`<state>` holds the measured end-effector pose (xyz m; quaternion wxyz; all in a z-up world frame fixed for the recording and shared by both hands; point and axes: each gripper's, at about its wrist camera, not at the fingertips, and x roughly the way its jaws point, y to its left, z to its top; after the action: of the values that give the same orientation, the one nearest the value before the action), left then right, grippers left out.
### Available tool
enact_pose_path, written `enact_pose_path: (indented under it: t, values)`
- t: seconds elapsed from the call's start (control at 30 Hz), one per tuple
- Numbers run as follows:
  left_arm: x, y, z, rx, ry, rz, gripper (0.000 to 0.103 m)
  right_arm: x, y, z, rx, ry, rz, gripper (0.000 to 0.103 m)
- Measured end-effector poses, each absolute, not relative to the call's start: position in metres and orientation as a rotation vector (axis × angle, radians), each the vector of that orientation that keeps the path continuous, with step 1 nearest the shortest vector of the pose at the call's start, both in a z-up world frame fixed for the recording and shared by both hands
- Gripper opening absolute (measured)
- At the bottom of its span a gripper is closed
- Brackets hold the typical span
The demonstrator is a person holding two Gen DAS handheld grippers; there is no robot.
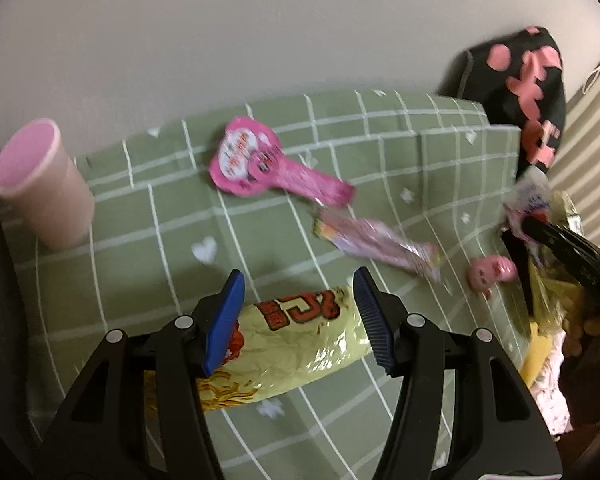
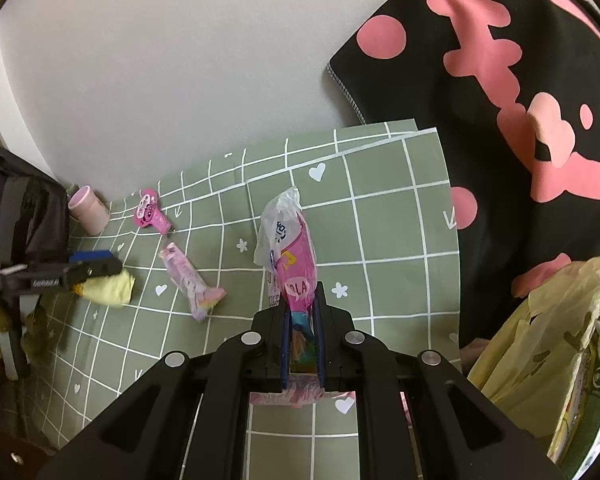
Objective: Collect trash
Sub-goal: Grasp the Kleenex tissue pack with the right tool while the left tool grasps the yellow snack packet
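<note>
My left gripper (image 1: 299, 280) has its blue pads on either side of a yellow snack bag (image 1: 296, 344) and grips it across its width, just above the green checked tablecloth (image 1: 180, 240). The right wrist view shows that gripper (image 2: 96, 265) at the left, with the yellow bag (image 2: 110, 288) under it. My right gripper (image 2: 303, 294) is shut on a pink wrapper with a crumpled white top (image 2: 290, 240), which sticks out forward over the cloth. A pink paddle-shaped wrapper (image 1: 256, 160) and a pale pink wrapper (image 1: 376, 244) lie loose on the cloth.
A pink cup (image 1: 40, 184) stands at the far left by the wall. A small pink piece (image 1: 492, 272) lies near the right. A black cloth with pink shapes (image 2: 520, 120) hangs on the right, and a pale yellow plastic bag (image 2: 540, 340) sits below it.
</note>
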<state>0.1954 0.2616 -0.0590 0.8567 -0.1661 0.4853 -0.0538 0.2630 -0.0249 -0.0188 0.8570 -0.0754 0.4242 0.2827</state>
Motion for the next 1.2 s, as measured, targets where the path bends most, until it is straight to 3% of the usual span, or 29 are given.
enact_pose_path:
  t: [0.43,0.67,0.9,1.2]
  values:
    - [0.164,0.232,-0.026,-0.236,0.964,-0.05,0.054,0.245,-0.037,-0.021,-0.122,0.896,0.605,0.011]
    - [0.123,0.243,-0.007,-0.344,0.886,0.132,0.054,0.244,-0.042,-0.021,-0.147,0.862,0.582,0.011]
    - [0.094,0.241,-0.03,-0.546,0.958,0.204,0.054,0.248,-0.045,-0.03,-0.133,0.865,0.578,0.011]
    - [0.124,0.263,-0.061,-0.681,0.925,0.354,0.054,0.23,-0.049,-0.03,-0.13,0.867,0.568,0.011]
